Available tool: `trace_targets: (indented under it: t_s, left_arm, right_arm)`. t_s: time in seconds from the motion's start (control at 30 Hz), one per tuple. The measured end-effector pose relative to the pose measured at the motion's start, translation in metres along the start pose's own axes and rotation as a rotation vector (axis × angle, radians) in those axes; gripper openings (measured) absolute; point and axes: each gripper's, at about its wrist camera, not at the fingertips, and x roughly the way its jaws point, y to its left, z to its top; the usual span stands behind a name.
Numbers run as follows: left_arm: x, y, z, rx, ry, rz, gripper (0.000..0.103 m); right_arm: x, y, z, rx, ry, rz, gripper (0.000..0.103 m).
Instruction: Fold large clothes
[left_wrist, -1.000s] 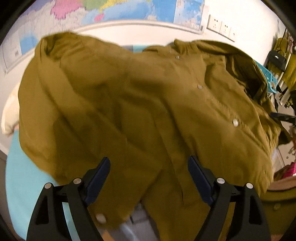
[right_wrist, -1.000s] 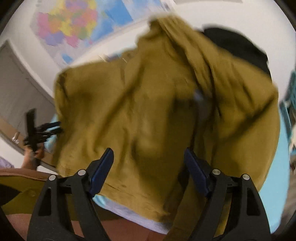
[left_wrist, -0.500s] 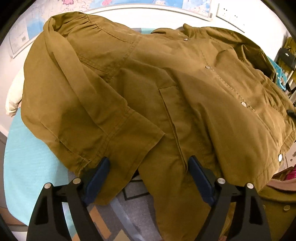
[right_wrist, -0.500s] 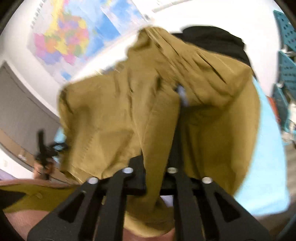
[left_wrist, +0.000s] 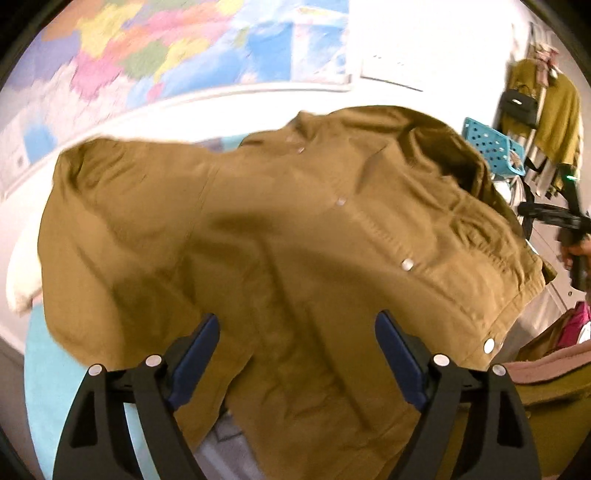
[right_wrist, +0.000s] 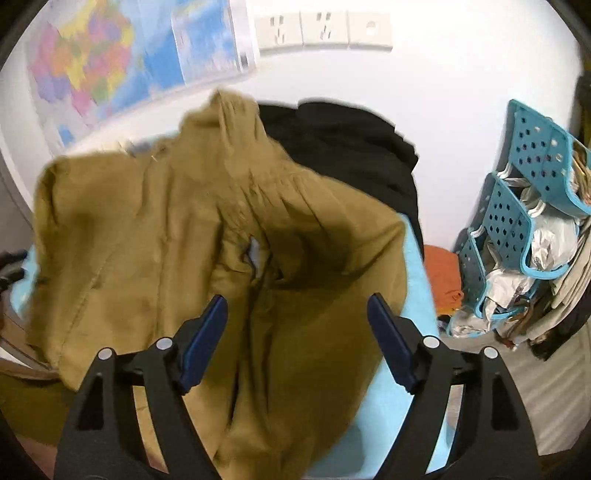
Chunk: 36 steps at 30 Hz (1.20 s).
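Observation:
A large olive-brown snap-button jacket (left_wrist: 280, 251) lies spread and rumpled on a light blue surface (left_wrist: 48, 373), front side up. It also shows in the right wrist view (right_wrist: 177, 236), bunched, with its collar end toward the wall. My left gripper (left_wrist: 297, 354) is open and empty, its fingers just above the jacket's near hem. My right gripper (right_wrist: 295, 332) is open and empty over the jacket's near edge. The right gripper also shows at the far right of the left wrist view (left_wrist: 569, 229).
A black garment (right_wrist: 351, 147) lies behind the jacket by the wall. Blue perforated baskets (right_wrist: 517, 221) with clutter stand at the right, an orange cloth (right_wrist: 443, 273) beside them. A white cloth (left_wrist: 22, 273) lies at the left edge. A map (left_wrist: 166, 55) hangs on the wall.
The right gripper, shut on the jacket half a second ago, has opened and let it go. The left gripper stays open and has tilted up, the jacket shifting in view.

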Motion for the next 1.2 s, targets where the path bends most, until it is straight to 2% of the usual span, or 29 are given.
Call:
trace_targets:
  t_s: [0.1, 0.17, 0.2, 0.23, 0.27, 0.33, 0.37, 0.4, 0.43, 0.5, 0.63, 0.77, 0.93, 1.07, 1.17, 1.2]
  left_arm:
    - [0.01, -0.016, 0.011, 0.029, 0.0, -0.015, 0.084]
    - [0.022, -0.027, 0.019, 0.044, 0.014, -0.035, 0.084]
    - [0.027, -0.029, 0.021, 0.048, 0.019, -0.042, 0.084]
    - [0.033, -0.033, 0.023, 0.054, 0.028, -0.052, 0.085]
    - [0.039, -0.037, 0.026, 0.059, 0.037, -0.061, 0.086]
    - [0.048, -0.041, 0.028, 0.066, 0.044, -0.081, 0.086]
    - [0.053, -0.044, 0.031, 0.066, 0.049, -0.096, 0.086]
    - [0.056, -0.046, 0.032, 0.066, 0.05, -0.104, 0.086]
    - [0.061, -0.047, 0.034, 0.065, 0.052, -0.116, 0.086]
    - [0.067, -0.049, 0.038, 0.07, 0.058, -0.138, 0.086]
    - [0.075, -0.054, 0.052, 0.098, 0.043, -0.173, 0.086]
    - [0.077, -0.055, 0.073, 0.1, 0.008, -0.248, 0.086]
    - [0.073, -0.057, 0.101, 0.098, -0.061, -0.343, 0.086]
    - [0.07, -0.064, 0.114, 0.101, -0.102, -0.418, 0.086]
    - [0.076, -0.075, 0.117, 0.117, -0.094, -0.46, 0.087]
    - [0.08, -0.079, 0.116, 0.122, -0.082, -0.468, 0.087]
  right_arm:
    - [0.024, 0.007, 0.011, -0.01, -0.004, 0.008, 0.077]
    - [0.031, 0.015, 0.016, -0.042, -0.028, -0.023, 0.077]
    - [0.036, 0.017, 0.017, -0.061, -0.022, -0.05, 0.083]
    - [0.05, 0.022, 0.017, -0.087, 0.015, -0.076, 0.088]
    - [0.059, 0.022, 0.018, -0.108, 0.042, -0.085, 0.087]
    - [0.079, 0.016, 0.014, -0.113, 0.103, -0.109, 0.069]
    - [0.081, 0.011, 0.014, -0.092, 0.117, -0.073, 0.065]
    - [0.079, 0.004, 0.016, -0.07, 0.109, -0.043, 0.046]
    - [0.075, 0.001, 0.019, -0.056, 0.108, -0.02, 0.011]
    - [0.061, -0.013, 0.03, -0.026, 0.114, 0.045, 0.01]
    - [0.004, -0.041, 0.067, 0.069, 0.036, 0.214, 0.007]
    - [-0.032, -0.041, 0.103, 0.078, 0.018, 0.319, 0.007]
    - [-0.039, 0.01, 0.139, 0.031, 0.052, 0.467, 0.007]
    - [-0.019, 0.074, 0.157, -0.019, 0.066, 0.604, 0.007]
    - [0.005, 0.104, 0.164, -0.031, 0.072, 0.632, 0.008]
    - [0.015, 0.11, 0.166, -0.025, 0.075, 0.618, 0.012]
